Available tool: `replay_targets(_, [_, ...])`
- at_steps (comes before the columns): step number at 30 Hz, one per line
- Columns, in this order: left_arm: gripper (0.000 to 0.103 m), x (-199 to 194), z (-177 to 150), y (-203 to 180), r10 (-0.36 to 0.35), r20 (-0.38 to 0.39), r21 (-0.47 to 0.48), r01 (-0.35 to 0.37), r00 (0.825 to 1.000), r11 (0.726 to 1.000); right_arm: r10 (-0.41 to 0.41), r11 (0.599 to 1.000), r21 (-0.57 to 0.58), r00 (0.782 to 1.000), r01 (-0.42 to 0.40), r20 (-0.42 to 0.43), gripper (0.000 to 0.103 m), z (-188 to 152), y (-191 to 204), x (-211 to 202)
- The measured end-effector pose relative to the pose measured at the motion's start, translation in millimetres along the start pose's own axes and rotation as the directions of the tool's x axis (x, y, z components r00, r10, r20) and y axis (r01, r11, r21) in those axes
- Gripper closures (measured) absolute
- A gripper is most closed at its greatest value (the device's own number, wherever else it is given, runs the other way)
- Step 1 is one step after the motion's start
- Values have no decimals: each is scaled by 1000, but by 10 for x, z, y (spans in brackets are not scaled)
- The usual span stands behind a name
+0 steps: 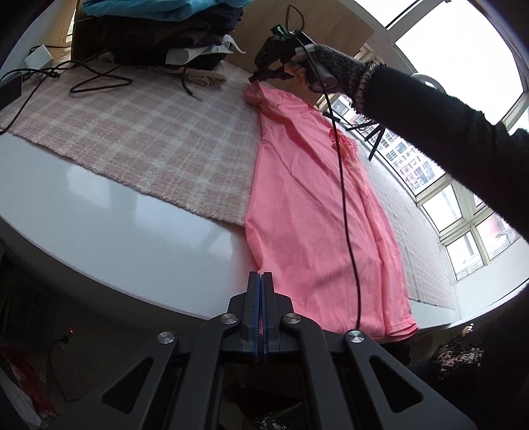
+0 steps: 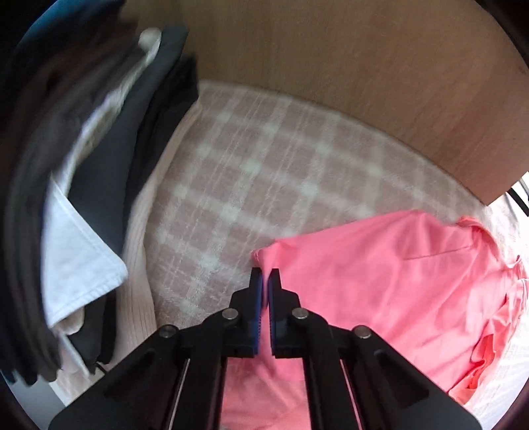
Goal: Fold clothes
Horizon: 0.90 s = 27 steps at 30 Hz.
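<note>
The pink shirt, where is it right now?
The pink shirt lies stretched along the right side of the checked cloth, with the pile of folded clothes at the far left.

Two cameras on the hand-held grippers, both looking at the same pink shirt from opposite ends.

The left wrist view sits low at the near edge of the white table (image 1: 109,211), just beside the hem of the pink shirt (image 1: 307,205), and looks along the shirt toward the far edge, the wooden board (image 1: 330,29) and the windows (image 1: 463,211). The right wrist view hangs close above the far end of the shirt (image 2: 380,274) and looks steeply down. Both views share the shirt, the checked cloth (image 1: 148,139) (image 2: 264,172), the pile of clothes (image 1: 158,36) (image 2: 99,158) and the board (image 2: 363,66).
</note>
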<state>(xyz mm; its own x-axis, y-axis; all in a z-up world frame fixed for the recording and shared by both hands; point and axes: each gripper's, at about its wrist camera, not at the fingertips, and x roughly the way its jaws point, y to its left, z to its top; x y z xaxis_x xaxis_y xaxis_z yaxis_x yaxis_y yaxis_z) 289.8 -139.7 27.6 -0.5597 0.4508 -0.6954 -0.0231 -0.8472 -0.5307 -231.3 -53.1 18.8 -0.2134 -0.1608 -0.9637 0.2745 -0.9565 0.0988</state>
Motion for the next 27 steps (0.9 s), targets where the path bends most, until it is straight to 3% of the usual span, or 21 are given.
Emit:
replay_targets(7, [103,-68,-44,-502,-33,25,61,31,999,998,99,994,43,989,-105,108,100,-47,-685,-591])
replay_targets(14, [103,238,-247,-1148,-95,-55,164,103,994,981,114,979,148,978,-141,172,100,-278,-1630,-898])
replay_targets(18, [103,583,-419,-1313,-108,-174,166,137,979,977,74,972,213,991,-97,110,96,-469,-2194,-703])
replay_targets(20, [103,604,-441,-1371,-96,-183,175,128,978,976,50,965,253,996,-66,70,92,-550,-2385,-666])
replay_targets(22, [103,582,-440,-1414,-93,-186,181,127,978,975,28,960,274,995,-54,99,91,-626,-2505,-776])
replay_targets(23, [103,544,-427,-1417,-95,-184,176,127,978,976,30,956,286,994,-60,110,86,-661,-2559,-831])
replay_targets(24, [103,502,-412,-1417,-93,-181,172,124,979,977,66,950,297,991,-98,115,78,-697,-2591,-894])
replay_targets(27, [103,318,-466,-1387,-88,-181,162,117,980,980,190,922,311,969,-232,158,77,-856,-2616,-1138])
